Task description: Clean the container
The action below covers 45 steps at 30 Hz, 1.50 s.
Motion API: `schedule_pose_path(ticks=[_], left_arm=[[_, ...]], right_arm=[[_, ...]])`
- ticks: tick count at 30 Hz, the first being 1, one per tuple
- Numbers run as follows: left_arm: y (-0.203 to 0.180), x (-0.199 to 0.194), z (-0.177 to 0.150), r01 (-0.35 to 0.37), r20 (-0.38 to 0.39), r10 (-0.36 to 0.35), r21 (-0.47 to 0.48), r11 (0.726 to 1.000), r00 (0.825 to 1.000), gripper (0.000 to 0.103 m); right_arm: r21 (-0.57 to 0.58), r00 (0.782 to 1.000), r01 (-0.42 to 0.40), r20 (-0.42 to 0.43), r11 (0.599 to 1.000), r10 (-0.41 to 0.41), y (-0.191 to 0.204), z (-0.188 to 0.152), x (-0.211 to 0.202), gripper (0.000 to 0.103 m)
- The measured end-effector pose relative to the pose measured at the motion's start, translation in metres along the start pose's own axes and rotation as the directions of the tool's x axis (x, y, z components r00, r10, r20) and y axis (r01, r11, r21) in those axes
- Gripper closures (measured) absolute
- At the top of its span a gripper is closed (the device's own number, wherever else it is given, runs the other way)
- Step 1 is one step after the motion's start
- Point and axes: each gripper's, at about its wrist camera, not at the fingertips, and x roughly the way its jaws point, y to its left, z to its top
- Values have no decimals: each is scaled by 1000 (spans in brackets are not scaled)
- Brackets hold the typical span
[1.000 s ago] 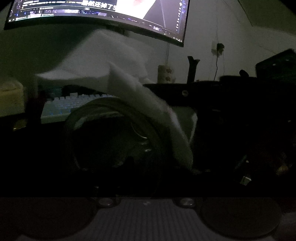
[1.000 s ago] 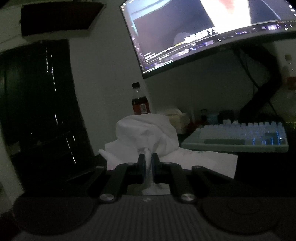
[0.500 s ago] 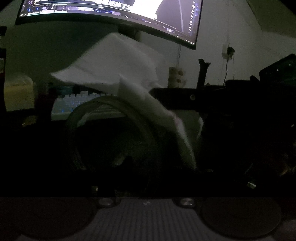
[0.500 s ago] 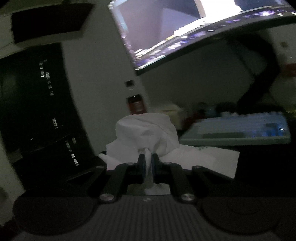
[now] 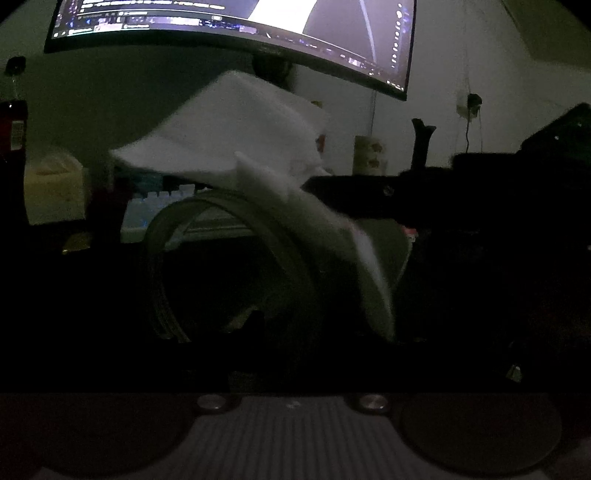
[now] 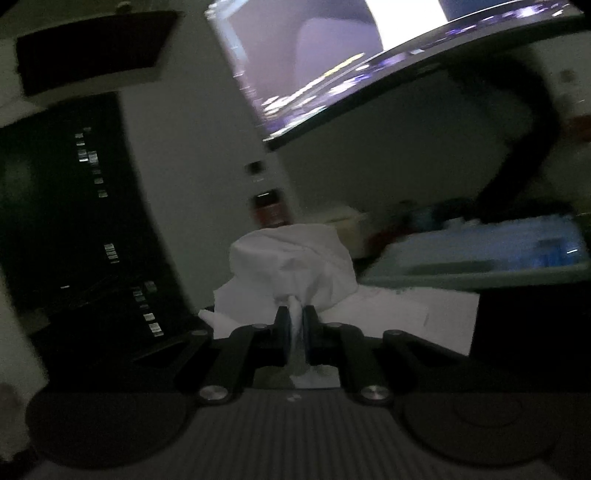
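Very dark room. Right gripper [image 6: 295, 328]: fingers clenched on a bunched white tissue [image 6: 291, 258], a twisted bit pinched between the blue pads, the rest puffed out ahead of the tips. Under it, a flat white paper sheet [image 6: 406, 310] on the table.

Left wrist view: clear round container [image 5: 229, 266] fills the centre, lying on its side w/ its open rim facing the camera, close in front of the left gripper. Left fingers lost in the dark, so can't tell if they're clamped on it or loose. The tissue [image 5: 251, 144] hangs over the container's upper right rim, one flap trailing down its right side.

Bkgd: curved monitor [image 5: 236, 22] lit up top, pale backlit keyboard [image 6: 487, 254] on the table, dark bottle w/ red label [image 6: 267, 206] behind the tissue by the wall. Right view is motion-blurred.
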Motion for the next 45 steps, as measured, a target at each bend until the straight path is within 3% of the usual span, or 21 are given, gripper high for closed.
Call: schedule_pose_path(ticks=[2, 7, 9, 13, 15, 23, 25, 29, 31, 35, 38, 43, 45], left_arm=[[2, -1, 0, 5, 2, -5, -9, 1000, 1000, 72], [4, -2, -1, 5, 6, -5, -11, 1000, 1000, 72], [2, -1, -1, -1, 5, 1, -6, 1000, 1000, 72], [2, 0, 0, -6, 4, 6, -1, 1000, 1000, 72], [3, 0, -1, -5, 4, 5, -4, 1000, 1000, 72], [6, -1, 0, -12, 7, 12, -18, 1000, 1000, 72], [6, 0, 0, -21, 9, 21, -18, 1000, 1000, 72], [8, -1, -1, -23, 9, 23, -18, 1000, 1000, 72], [8, -2, -1, -23, 11, 23, -17, 1000, 1000, 72], [11, -3, -1, -32, 9, 33, -23, 999, 999, 70], [12, -2, -1, -39, 11, 39, -23, 999, 999, 70], [10, 0, 0, -49, 14, 49, -16, 999, 999, 70], [11, -1, -1, -47, 14, 48, -17, 999, 999, 70]], right_arm=[[-10, 999, 32, 10, 999, -32, -2, 0, -2, 94], [70, 979, 196, 45, 978, -199, -35, 4, -12, 93], [61, 978, 199, 48, 978, -202, -32, 3, -11, 93], [31, 999, 51, 12, 998, -51, -12, -1, -6, 93], [-1, 1000, 29, 2, 1000, -29, -4, -3, -4, 93], [81, 971, 227, 61, 970, -232, -34, 0, -10, 93], [51, 974, 211, 69, 976, -214, -24, -4, -8, 93], [-28, 996, 85, 33, 996, -84, 0, -8, 0, 93], [-42, 997, 68, 27, 997, -67, 5, -10, 1, 93], [35, 977, 200, 63, 979, -202, -14, -6, -3, 93], [81, 969, 230, 78, 970, -236, -22, -7, -4, 93], [-11, 995, 91, 41, 996, -90, 3, -14, 5, 93], [-35, 997, 70, 34, 997, -69, 9, -16, 6, 93]])
